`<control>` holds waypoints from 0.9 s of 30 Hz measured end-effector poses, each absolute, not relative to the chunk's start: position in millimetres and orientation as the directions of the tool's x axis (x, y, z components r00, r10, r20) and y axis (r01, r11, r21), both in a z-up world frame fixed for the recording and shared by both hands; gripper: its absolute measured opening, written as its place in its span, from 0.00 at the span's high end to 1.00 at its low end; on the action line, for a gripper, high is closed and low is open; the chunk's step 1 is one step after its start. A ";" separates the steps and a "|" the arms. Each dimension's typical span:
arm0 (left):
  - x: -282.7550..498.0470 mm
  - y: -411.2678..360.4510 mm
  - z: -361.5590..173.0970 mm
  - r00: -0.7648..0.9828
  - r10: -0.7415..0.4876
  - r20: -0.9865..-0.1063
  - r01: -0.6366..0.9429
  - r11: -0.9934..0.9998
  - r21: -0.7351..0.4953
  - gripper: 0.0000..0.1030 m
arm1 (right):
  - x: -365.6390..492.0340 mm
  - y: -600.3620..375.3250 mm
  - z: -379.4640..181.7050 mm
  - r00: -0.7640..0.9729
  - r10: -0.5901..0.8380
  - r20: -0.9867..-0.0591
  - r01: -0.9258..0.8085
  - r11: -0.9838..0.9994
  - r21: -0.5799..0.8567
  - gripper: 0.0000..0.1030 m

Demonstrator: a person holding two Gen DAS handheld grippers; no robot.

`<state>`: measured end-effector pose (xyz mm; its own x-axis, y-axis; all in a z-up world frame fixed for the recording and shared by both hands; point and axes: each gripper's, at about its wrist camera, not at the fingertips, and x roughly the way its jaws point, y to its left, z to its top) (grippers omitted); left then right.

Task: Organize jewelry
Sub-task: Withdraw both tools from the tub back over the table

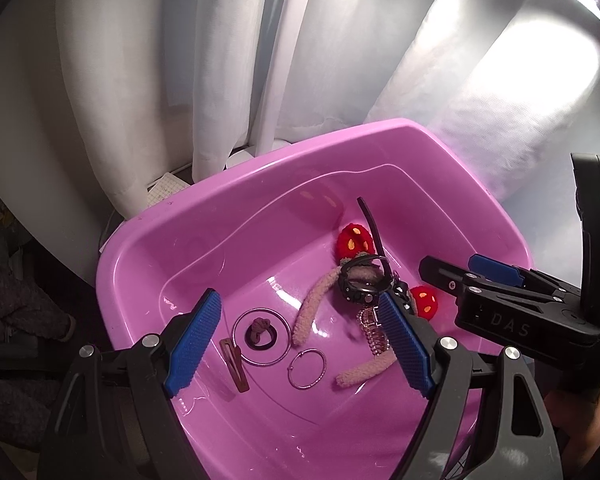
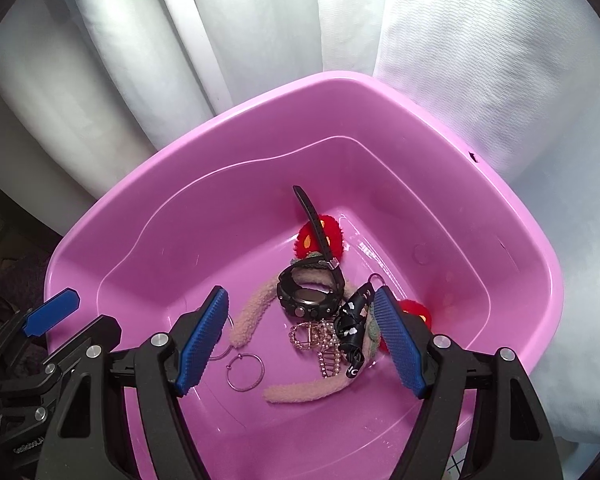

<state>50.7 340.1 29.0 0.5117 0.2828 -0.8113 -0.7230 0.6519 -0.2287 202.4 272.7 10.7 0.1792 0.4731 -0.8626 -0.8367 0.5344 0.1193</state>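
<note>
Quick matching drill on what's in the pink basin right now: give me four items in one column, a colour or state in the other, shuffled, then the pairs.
Items:
1. watch
2. hair clip
3. small hoop
4. headband

Descriptions:
A. fuzzy pale pink, with red flowers
B. thin metal ring lying flat on the basin floor
C. black, strap sticking up
D. brown, flat, beside the large ring

Pairs: 1-C, 2-D, 3-B, 4-A
</note>
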 end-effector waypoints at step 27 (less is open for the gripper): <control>18.2 282.0 76.6 0.598 0.340 -0.726 -0.659 0.724 -0.203 0.23 | 164.7 186.9 56.5 0.241 0.573 -0.784 -0.824 0.547 0.146 0.30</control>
<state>18.2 282.0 76.6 0.5979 0.3402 -0.7258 -0.6587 0.7245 -0.2031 164.7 186.9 56.5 0.2413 0.5726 -0.7835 -0.8240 0.5474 0.1463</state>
